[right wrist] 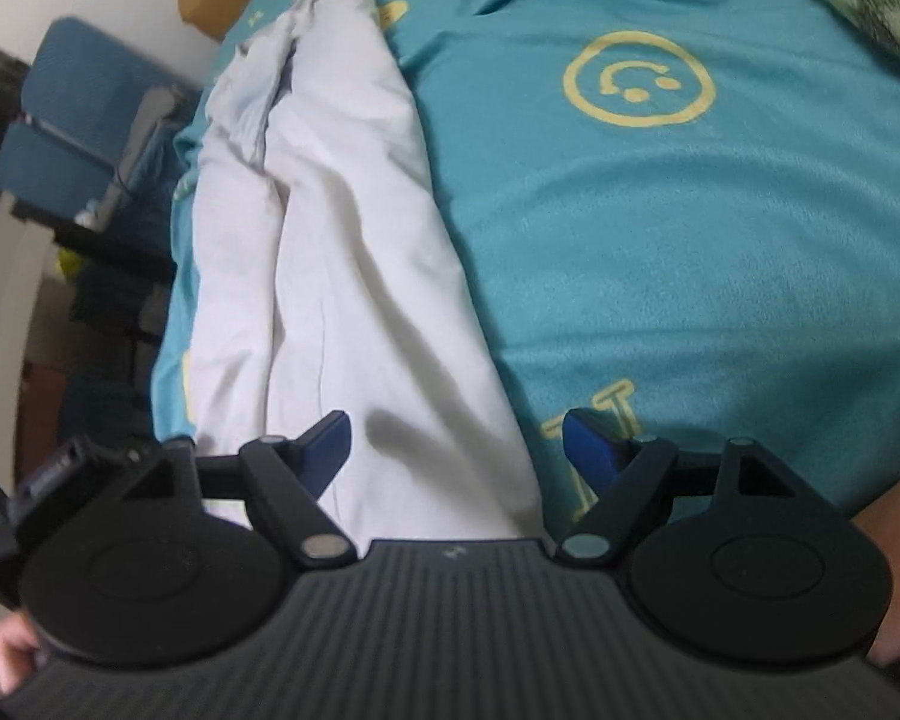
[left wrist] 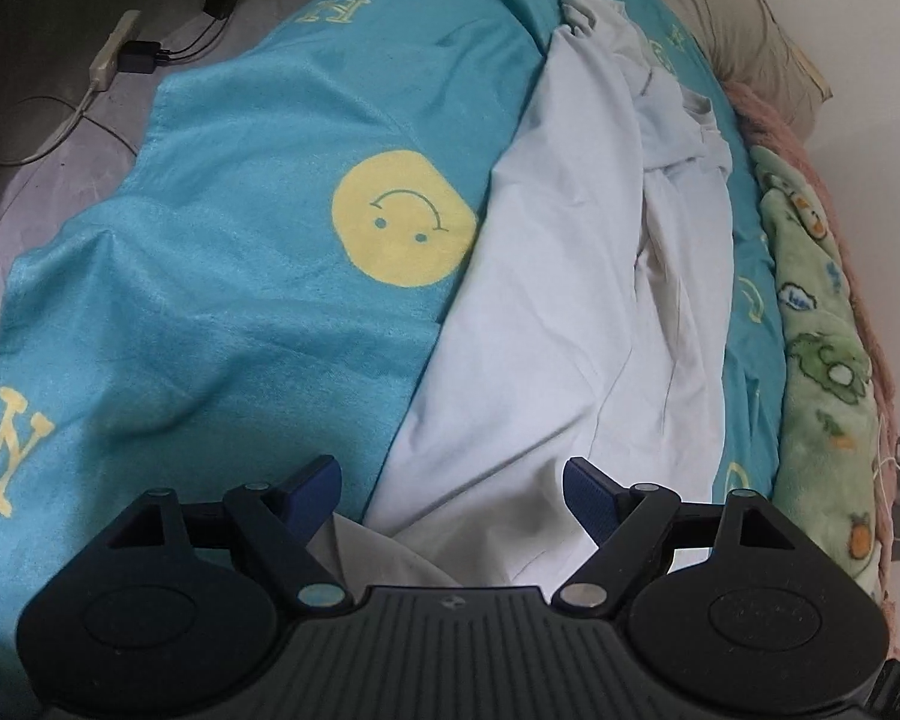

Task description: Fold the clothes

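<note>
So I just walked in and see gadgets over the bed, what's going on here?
A person is folding clothes with handheld tongs. A white garment lies lengthwise on a teal blanket, roughly folded into a long strip and still rumpled at the far end. The left tongs and right tongs both hover open over its near end, gripping nothing.

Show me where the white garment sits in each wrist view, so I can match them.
Left wrist: the white garment runs from bottom centre up to top right of centre.
Right wrist: it runs from bottom centre up to top left.
Shared landmark: the teal blanket under it, printed with yellow smiley faces.
</note>
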